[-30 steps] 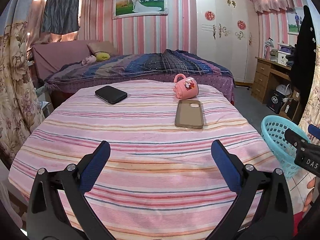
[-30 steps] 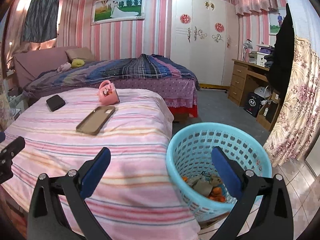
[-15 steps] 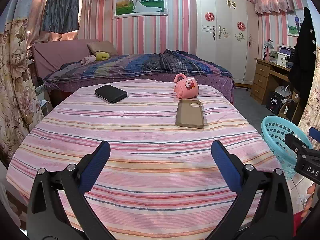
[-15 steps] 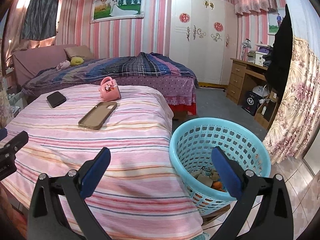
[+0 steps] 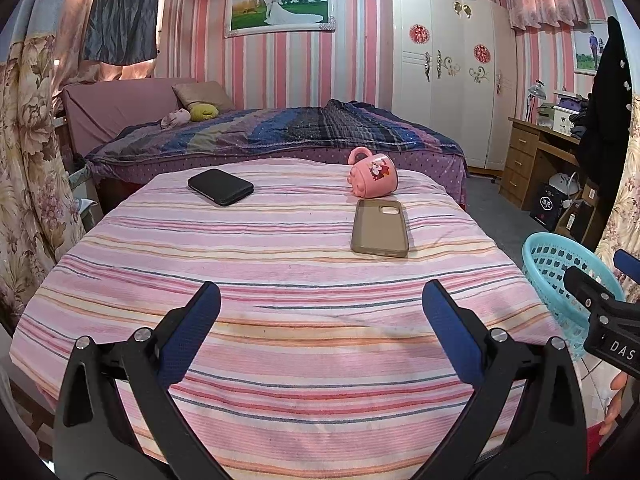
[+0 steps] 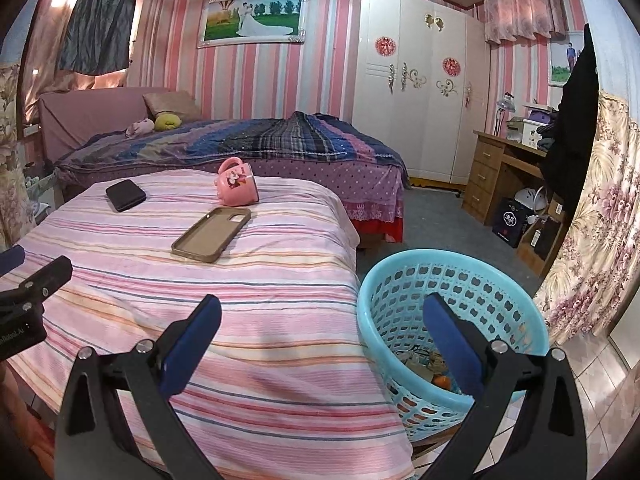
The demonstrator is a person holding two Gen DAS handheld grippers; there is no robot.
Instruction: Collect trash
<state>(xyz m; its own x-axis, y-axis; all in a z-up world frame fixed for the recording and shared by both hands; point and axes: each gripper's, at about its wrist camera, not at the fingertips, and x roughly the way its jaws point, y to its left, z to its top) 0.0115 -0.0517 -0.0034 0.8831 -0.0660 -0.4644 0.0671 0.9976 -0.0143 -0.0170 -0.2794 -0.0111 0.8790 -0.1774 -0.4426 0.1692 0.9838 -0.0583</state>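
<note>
A light blue plastic basket (image 6: 452, 280) stands on the floor at the right of the striped pink table (image 6: 260, 320); it holds several scraps of trash (image 6: 434, 368), orange and brown. It also shows in the left wrist view (image 5: 560, 264). My left gripper (image 5: 320, 320) is open and empty over the table's near edge. My right gripper (image 6: 320, 328) is open and empty, above the table's right edge, its right finger over the basket. The right gripper also shows at the right edge of the left wrist view (image 5: 600, 300).
On the table lie a brown phone case (image 5: 380, 228), a tipped pink mug (image 5: 374, 176) and a black wallet-like case (image 5: 220, 186). A bed (image 5: 280, 132) stands behind, a white wardrobe (image 5: 448, 72) and a wooden desk (image 5: 532, 156) at the right. Floral curtains (image 6: 592, 216) hang beside the basket.
Both grippers have drawn back and risen a little. The basket sits lower and farther in the right wrist view. Both stay open and empty.
</note>
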